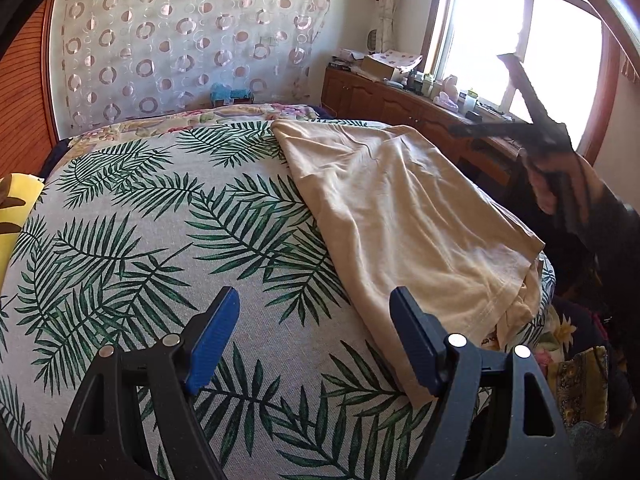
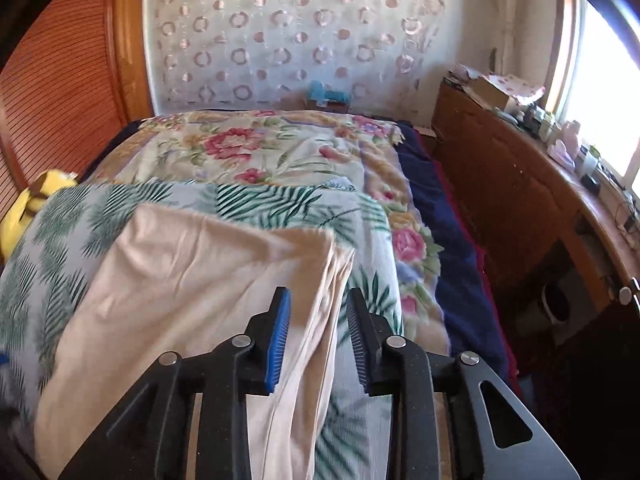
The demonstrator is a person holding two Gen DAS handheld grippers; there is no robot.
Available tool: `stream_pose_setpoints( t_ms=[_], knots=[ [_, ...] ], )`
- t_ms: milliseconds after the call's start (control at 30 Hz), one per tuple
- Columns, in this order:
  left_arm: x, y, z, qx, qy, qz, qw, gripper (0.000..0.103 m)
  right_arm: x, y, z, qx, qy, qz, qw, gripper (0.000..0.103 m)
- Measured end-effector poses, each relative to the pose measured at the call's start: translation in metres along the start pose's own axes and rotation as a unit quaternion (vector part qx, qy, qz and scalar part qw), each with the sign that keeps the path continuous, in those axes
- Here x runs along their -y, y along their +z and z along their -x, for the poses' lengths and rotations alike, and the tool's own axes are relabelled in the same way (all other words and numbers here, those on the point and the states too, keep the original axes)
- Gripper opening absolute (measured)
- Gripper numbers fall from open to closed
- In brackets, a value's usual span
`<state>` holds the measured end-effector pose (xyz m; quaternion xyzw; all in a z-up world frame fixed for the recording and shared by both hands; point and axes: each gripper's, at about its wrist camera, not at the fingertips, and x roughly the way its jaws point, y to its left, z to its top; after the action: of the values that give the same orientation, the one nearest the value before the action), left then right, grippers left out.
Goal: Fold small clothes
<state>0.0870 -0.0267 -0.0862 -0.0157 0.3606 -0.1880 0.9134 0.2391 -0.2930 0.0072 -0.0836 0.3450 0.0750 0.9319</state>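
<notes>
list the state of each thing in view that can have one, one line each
beige garment: folded over, wrinkled, lying flat on the leaf-print cover
leaf-print cover: spread over the bed
floral blanket: spread flat at the far end of the bed
left gripper: open, fingers wide apart, nothing between them
right gripper: open, garment edge between the fingers, not pinched
window: bright with daylight
</notes>
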Motion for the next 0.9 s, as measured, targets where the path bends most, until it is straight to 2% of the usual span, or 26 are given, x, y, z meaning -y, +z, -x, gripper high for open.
stream_pose_setpoints(
  t_ms=[100,333,433,667,900],
  knots=[
    [0.002,-0.001,0.001,0.001,0.000,-0.001,1.0000,0.078,-0.013,-0.038,0.032,0.011,0.018,0.014,1.000,0.042],
    [0.010,-0.002,0.000,-0.001,-0.006,-0.008,0.9999,0.078,-0.021,-0.120,0.087,0.017,0.049,0.018,0.999,0.043],
    [0.014,-0.003,-0.002,-0.003,-0.010,-0.012,0.9999,0.078,-0.018,-0.140,0.101,0.014,0.050,0.008,0.999,0.043],
    [0.021,-0.007,-0.004,-0.012,-0.012,-0.018,0.9997,0.078,-0.023,-0.158,0.122,0.006,0.046,-0.008,0.999,0.043],
    [0.027,-0.009,-0.008,-0.018,-0.013,-0.023,0.9995,0.078,-0.032,-0.159,0.117,-0.006,0.033,0.004,0.999,0.043]
  ],
)
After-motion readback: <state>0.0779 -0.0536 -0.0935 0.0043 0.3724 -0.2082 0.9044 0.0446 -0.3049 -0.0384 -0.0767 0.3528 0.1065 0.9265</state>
